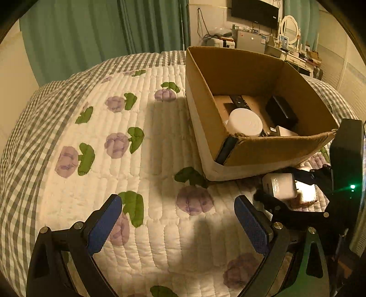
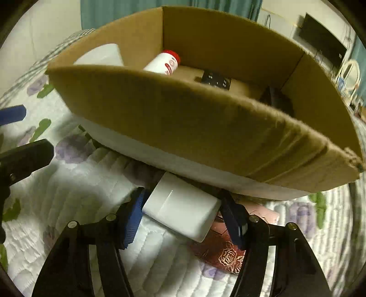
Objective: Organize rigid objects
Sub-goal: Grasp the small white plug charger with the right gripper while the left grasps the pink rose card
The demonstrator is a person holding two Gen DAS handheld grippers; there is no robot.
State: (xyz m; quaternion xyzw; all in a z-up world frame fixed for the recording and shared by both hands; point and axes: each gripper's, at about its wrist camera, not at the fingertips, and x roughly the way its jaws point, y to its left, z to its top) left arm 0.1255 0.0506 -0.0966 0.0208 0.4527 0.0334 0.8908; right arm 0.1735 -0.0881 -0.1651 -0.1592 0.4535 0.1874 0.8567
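Note:
A cardboard box [image 1: 270,148] stands on the quilted bed; it also fills the right wrist view [image 2: 183,118]. Inside lie a white round container [image 1: 246,122], a black remote [image 1: 239,101], a black case [image 1: 282,112] and a red-capped white bottle [image 2: 165,62]. My right gripper [image 2: 183,212] is shut on a white charger block [image 2: 180,208], just in front of the box's near wall; the block also shows in the left wrist view [image 1: 280,186]. My left gripper [image 1: 178,221] is open and empty over the quilt, left of the block.
A dark red box with a gold rose pattern [image 2: 220,251] lies under the right gripper beside a pink object [image 2: 266,213]. The flowered quilt [image 1: 137,160] spreads to the left. A dresser with mirror [image 1: 290,29] and a TV [image 1: 255,10] stand behind.

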